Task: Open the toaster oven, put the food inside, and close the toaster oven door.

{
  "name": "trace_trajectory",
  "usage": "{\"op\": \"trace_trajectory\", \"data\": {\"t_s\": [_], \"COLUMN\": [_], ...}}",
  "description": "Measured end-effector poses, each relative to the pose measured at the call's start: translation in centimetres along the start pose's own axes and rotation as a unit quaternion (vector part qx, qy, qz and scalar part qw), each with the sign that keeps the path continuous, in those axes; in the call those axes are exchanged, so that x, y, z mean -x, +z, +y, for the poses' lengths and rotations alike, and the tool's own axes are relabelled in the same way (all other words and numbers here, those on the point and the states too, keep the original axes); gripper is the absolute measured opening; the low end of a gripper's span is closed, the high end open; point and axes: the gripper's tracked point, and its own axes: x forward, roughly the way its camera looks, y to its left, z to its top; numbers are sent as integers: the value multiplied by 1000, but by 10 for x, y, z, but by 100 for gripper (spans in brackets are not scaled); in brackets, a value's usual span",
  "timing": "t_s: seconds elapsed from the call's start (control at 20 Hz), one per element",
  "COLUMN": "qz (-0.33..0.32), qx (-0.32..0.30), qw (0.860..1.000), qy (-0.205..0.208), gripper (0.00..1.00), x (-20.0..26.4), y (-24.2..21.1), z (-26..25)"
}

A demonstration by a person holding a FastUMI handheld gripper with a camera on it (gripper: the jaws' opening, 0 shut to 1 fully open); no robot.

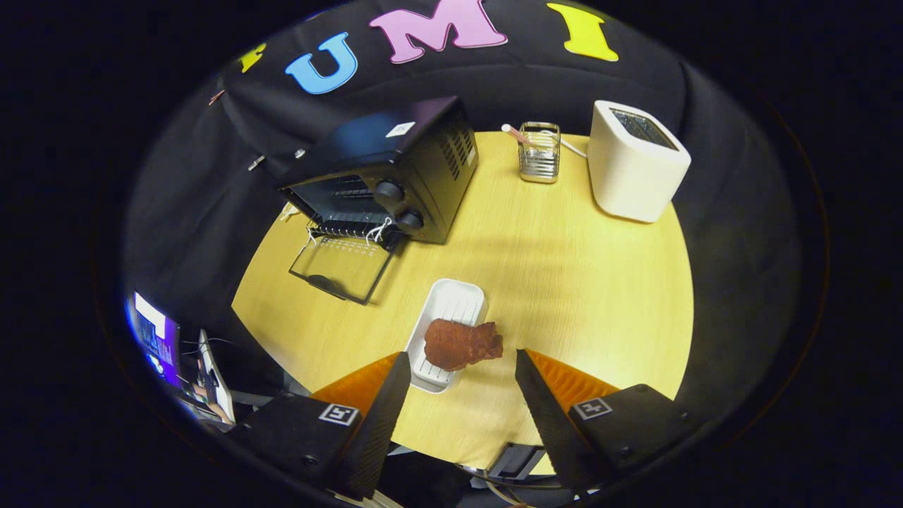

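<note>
We hold the hand-held gripper (462, 367) wide open and empty above the food (462, 343), which lies on the white tray (451, 303), well before the open toaster oven (395, 176).

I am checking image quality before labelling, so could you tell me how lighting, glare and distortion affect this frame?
In the gripper view, fisheye bending curves the table edge and tilts the toaster oven and white toaster; bluish glare sits on the oven's top; a soft shadow band crosses the table beyond the tray; the meat, just ahead of the open tool, is sharp.
</note>
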Motion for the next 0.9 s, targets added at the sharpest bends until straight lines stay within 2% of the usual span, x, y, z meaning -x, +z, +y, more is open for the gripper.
{"op": "trace_trajectory", "data": {"t_s": [0.3,0.45,0.55,0.65,0.7,0.8,0.9], "qz": [52,67,73,83,82,64,50], "qx": [-73,-92,-103,-122,-132,-122,-114], "qw": [991,985,983,980,978,981,985], "qy": [103,129,133,137,140,135,121], "gripper": [78,78,53,39,22,16,16], "x": [-38,-52,-56,-57,-58,-53,-46], "y": [-12,-11,-9,-11,-9,-7,-6], "z": [0,4,1,-3,-1,-5,-7]}}
